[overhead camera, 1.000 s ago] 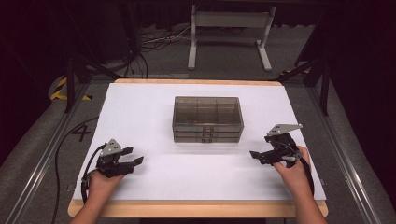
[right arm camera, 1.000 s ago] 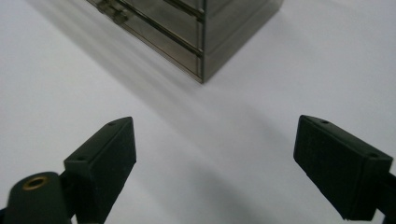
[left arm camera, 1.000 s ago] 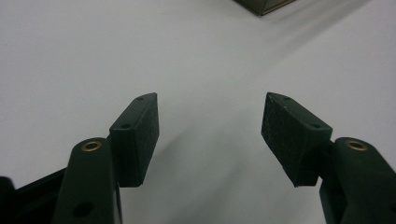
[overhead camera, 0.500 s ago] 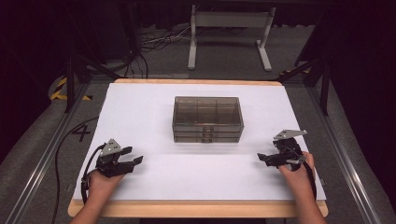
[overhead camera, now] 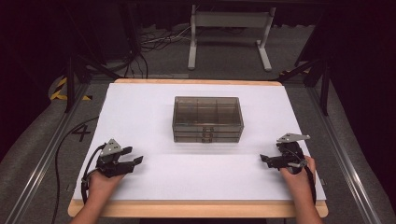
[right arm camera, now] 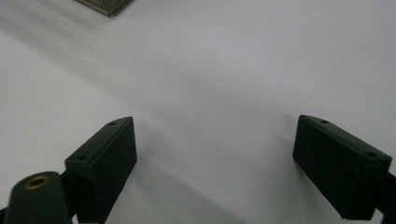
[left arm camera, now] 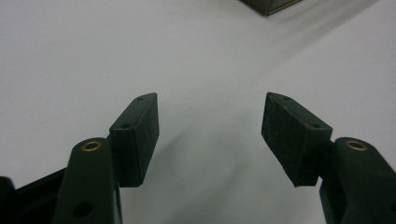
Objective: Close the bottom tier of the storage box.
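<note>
From the high view, your left tool [overhead camera: 133,162] and right tool [overhead camera: 268,160] sit well apart from the drawer box [overhead camera: 208,119] mid-worktop [overhead camera: 140,107]. Both gripper views show jaws spread, empty; approaching blind, you could shove the light box.

I see my left gripper [left arm camera: 210,123] with jaws spread over the white table [left arm camera: 93,51], the box corner [left arm camera: 269,5] far ahead.
</note>
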A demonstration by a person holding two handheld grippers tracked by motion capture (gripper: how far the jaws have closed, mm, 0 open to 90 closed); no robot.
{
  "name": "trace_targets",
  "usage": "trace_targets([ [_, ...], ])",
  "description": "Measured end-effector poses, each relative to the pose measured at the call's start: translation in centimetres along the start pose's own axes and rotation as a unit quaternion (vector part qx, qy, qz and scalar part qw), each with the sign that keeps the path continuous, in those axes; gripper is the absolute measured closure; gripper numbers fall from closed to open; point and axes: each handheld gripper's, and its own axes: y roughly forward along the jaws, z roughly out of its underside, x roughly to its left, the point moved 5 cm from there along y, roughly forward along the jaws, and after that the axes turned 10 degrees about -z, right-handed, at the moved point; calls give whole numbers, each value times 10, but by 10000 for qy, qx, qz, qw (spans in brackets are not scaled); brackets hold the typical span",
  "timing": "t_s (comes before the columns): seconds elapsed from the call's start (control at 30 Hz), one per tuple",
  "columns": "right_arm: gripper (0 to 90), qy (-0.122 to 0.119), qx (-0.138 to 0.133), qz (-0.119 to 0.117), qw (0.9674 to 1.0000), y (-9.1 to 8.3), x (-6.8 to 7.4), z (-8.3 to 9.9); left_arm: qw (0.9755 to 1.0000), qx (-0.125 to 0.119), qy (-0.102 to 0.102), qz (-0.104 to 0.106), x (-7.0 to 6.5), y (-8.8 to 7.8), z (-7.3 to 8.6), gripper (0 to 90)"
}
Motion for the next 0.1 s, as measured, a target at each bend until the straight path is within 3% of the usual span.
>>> trace_targets([
  [0.1,138,-14,16,30,10000,1,0,0,10000,16,1,-18,0,0,0,374],
])
